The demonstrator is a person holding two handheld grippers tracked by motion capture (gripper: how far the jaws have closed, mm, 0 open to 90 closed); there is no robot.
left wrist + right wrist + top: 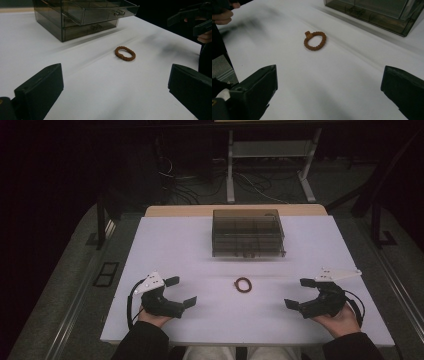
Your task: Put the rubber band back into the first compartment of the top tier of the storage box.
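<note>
A brown beaded bracelet [243, 285] lies flat on the white table [200, 245], midway between both hands. Behind it stands a smoky clear drawer box [248, 233]; the left gripper view shows its upper drawer [100, 11] pulled partly out. My left gripper [181, 291] rests at the front left, open, jaws wide with nothing between them. My right gripper [300, 293] mirrors it at the front right, open and empty too. The bracelet [125, 53] sits ahead of the left jaws, and the bracelet [314, 40] also lies ahead of the right jaws. Neither gripper touches it.
A wooden strip [235, 210] edges the table's far side. Beyond it, desk legs [230, 167] and loose cables [200, 185] lie on the dark floor. Metal rails [80, 290] run along both sides of the table.
</note>
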